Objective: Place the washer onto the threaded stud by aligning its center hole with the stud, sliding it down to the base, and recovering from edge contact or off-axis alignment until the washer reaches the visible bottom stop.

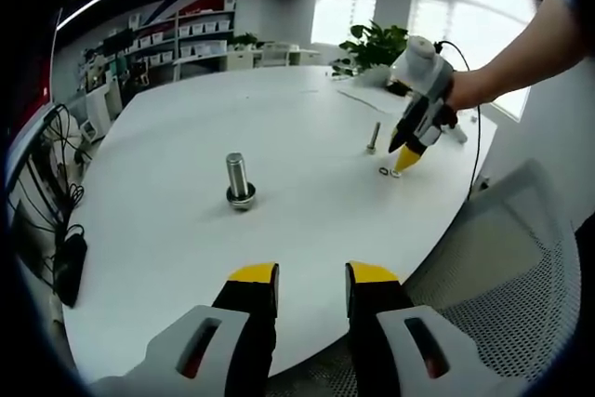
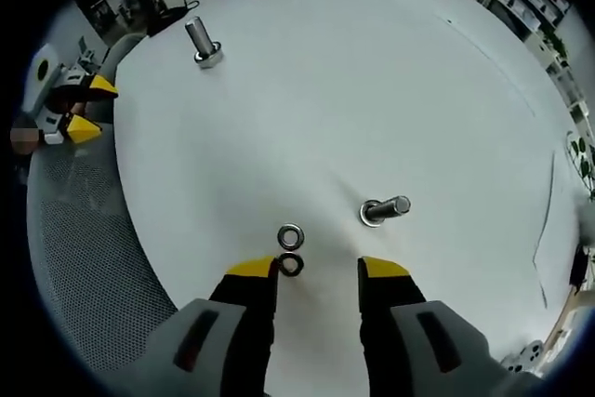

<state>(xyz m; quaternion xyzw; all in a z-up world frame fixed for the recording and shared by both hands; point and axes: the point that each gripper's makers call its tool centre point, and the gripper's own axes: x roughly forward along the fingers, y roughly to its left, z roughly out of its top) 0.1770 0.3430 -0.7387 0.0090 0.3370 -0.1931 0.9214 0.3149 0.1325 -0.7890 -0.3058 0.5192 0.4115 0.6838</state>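
Two gripper cameras facing each other across your round white table

Your left gripper view looks level from the table's near edge toward the shelves and windows; your right gripper view looks steeply down, close over two small steel washers. Both share the tabletop, the thick upright steel bolt and the thin stud
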